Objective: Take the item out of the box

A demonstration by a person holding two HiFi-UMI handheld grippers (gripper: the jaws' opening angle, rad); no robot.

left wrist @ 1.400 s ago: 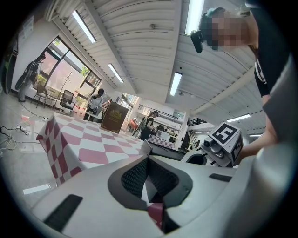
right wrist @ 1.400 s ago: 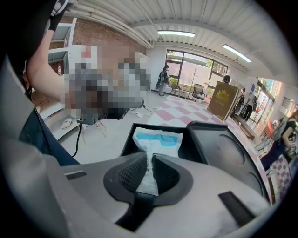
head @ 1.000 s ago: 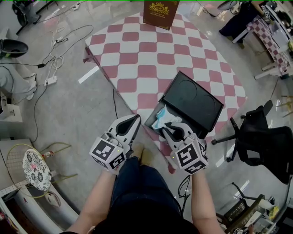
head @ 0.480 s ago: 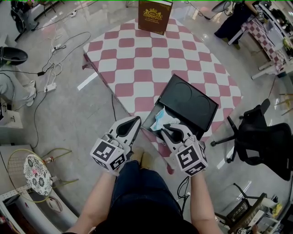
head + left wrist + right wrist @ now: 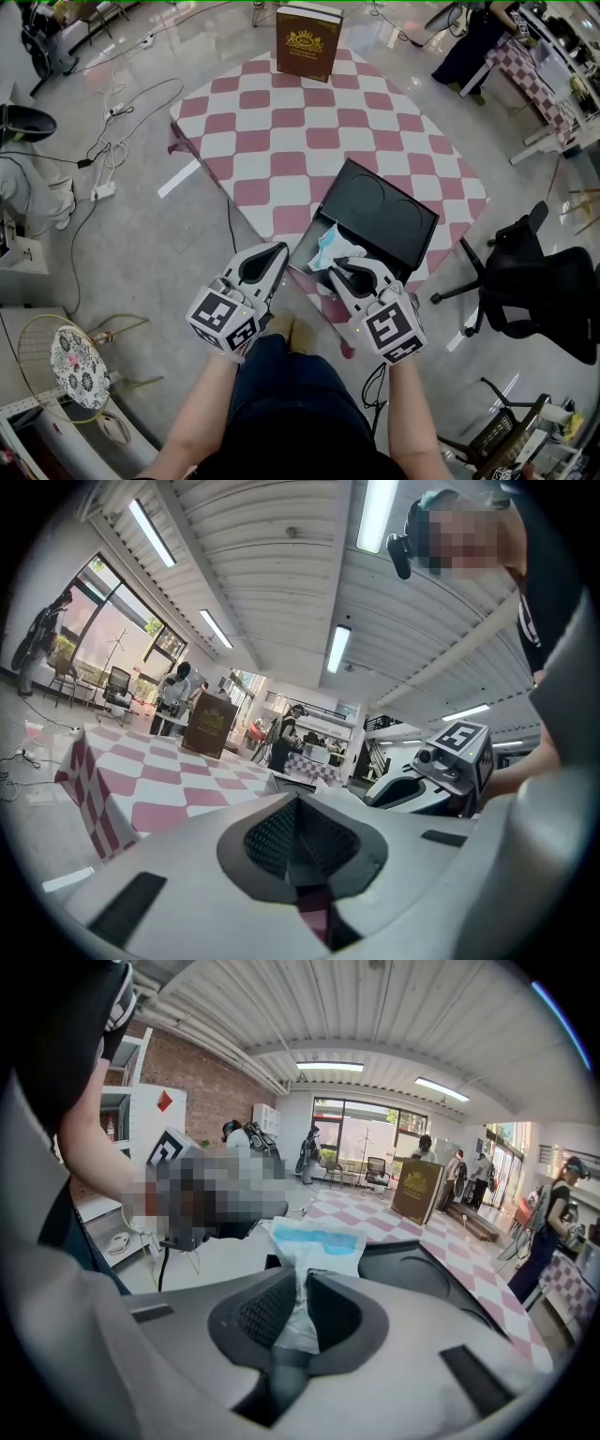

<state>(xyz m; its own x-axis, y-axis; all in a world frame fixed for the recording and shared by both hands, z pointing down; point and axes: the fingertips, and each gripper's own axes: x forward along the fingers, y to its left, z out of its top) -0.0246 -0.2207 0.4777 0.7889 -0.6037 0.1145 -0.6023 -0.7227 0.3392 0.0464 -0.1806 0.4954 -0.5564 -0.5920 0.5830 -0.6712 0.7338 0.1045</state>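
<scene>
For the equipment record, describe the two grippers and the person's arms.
Both the left gripper and right gripper have white, tapered shells with black teardrop openings and dark textured pads inside the jaws. Each carries a cube with black-and-white square markers. The forearms are bare; no sleeves show.

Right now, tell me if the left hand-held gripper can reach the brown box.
Probably not: the left hand-held gripper hangs off the near edge of the table, and the brown box stands at its far edge.
</scene>
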